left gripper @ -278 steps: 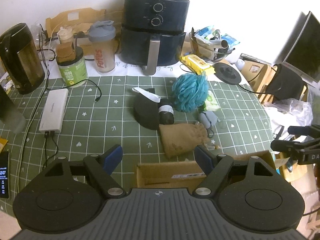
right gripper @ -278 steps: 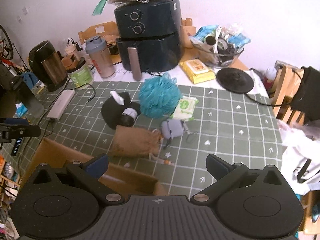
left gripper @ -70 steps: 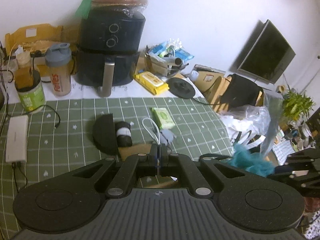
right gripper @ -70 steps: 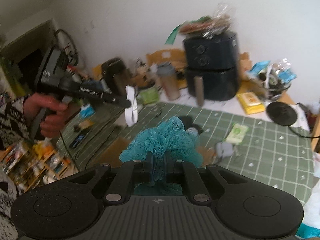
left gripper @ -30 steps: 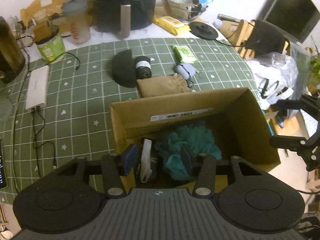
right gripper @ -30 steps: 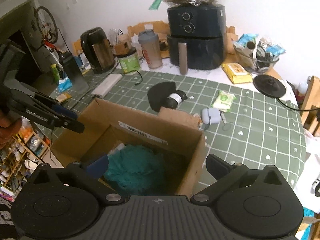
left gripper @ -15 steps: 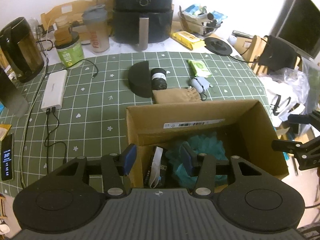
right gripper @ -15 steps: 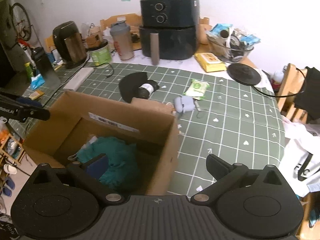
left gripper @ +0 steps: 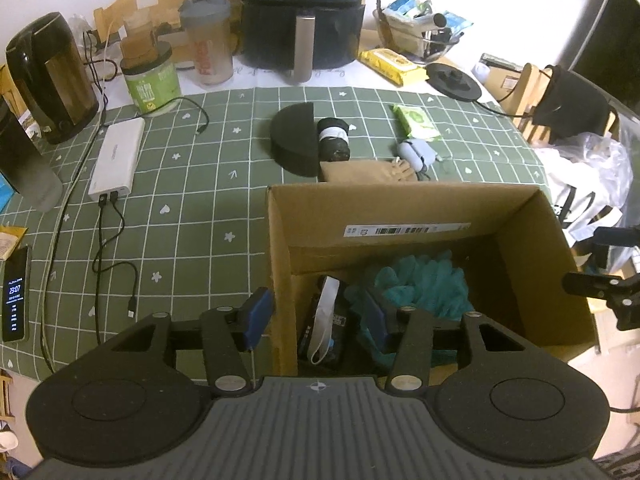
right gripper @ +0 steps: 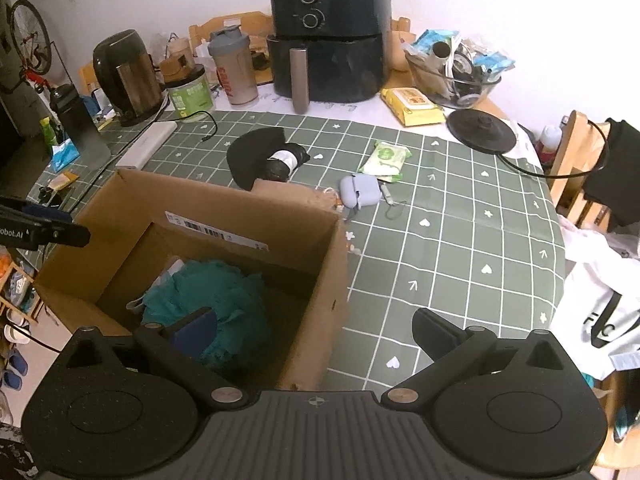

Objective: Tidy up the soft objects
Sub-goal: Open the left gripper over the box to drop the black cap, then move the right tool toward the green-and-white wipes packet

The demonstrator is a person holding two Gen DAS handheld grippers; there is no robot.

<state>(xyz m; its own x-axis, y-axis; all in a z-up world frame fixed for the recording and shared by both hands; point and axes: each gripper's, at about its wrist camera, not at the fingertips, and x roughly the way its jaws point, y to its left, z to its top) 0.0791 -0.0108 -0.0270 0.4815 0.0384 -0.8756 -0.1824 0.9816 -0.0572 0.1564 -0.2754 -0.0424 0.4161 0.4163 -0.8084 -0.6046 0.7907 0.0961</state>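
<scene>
- You have two soft things in the cardboard box (left gripper: 400,204) now: the blue bath puff (left gripper: 424,280) and a dark bundle with a white strap (left gripper: 326,320). They lie side by side on the box floor, the strap thing by the left wall.
- Your left gripper (left gripper: 316,316) is wide open and holds nothing. It hangs over the left wall of the box.
- Your right gripper (right gripper: 316,330) is wide open too, with nothing in it. It hangs over the right wall of the box.
- More is left on the table (left gripper: 200,200), I think. The brown cloth pouch (left gripper: 364,170) lies just behind the far wall of the box. The black half-round pad (left gripper: 294,144) and the black roll (left gripper: 334,144) touch each other near the middle of the table.
- The box hides part of the pouch.
- You cannot tell what the dark bundle is; it sits in shadow.
</scene>
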